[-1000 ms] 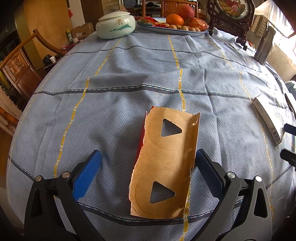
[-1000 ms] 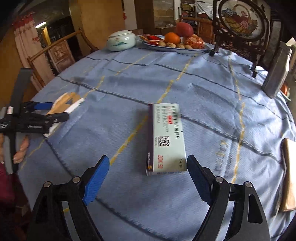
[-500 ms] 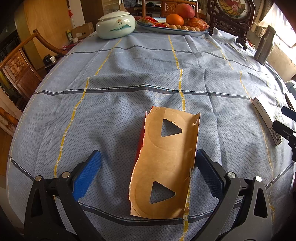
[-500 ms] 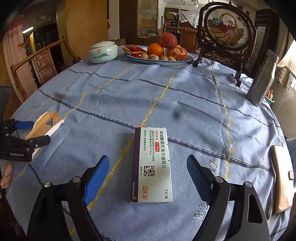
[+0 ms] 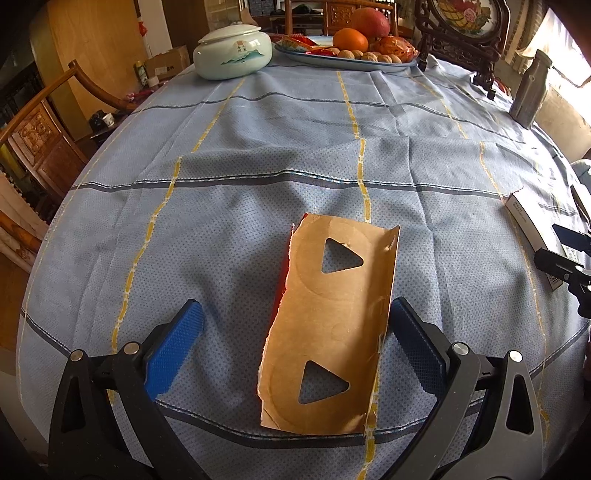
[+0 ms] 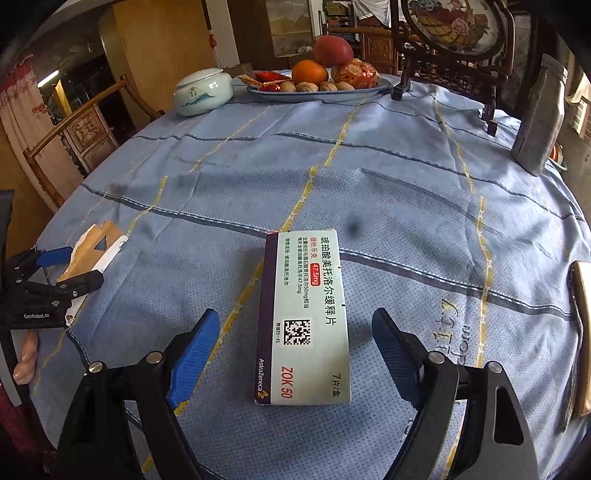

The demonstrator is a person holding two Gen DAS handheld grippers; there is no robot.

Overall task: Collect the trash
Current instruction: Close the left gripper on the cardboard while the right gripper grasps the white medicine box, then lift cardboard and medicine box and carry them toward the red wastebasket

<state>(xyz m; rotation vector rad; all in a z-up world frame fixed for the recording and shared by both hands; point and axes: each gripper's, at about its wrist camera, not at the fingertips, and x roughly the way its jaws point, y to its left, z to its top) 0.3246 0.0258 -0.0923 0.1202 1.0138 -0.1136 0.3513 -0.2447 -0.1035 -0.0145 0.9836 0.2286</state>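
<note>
A torn brown cardboard piece (image 5: 332,317) with two triangular holes and a red edge lies flat on the blue tablecloth. My left gripper (image 5: 295,332) is open, its blue pads on either side of the cardboard's near half. A white medicine box (image 6: 304,317) with a QR code lies flat on the cloth. My right gripper (image 6: 295,343) is open and straddles the box's near end. The cardboard (image 6: 94,254) and left gripper (image 6: 55,273) also show at the left of the right wrist view. The box (image 5: 528,225) shows at the right edge of the left wrist view.
At the table's far side stand a white lidded jar (image 5: 232,53), a fruit plate (image 5: 347,55) and a carved wooden stand (image 6: 450,33). A grey pouch (image 6: 539,118) stands at the right. A brown flat item (image 6: 583,332) lies at the right edge. Wooden chairs (image 5: 40,136) stand to the left.
The right gripper has come forward and lower over the medicine box, which now lies between its open fingers. The left gripper and the cardboard have not moved.
</note>
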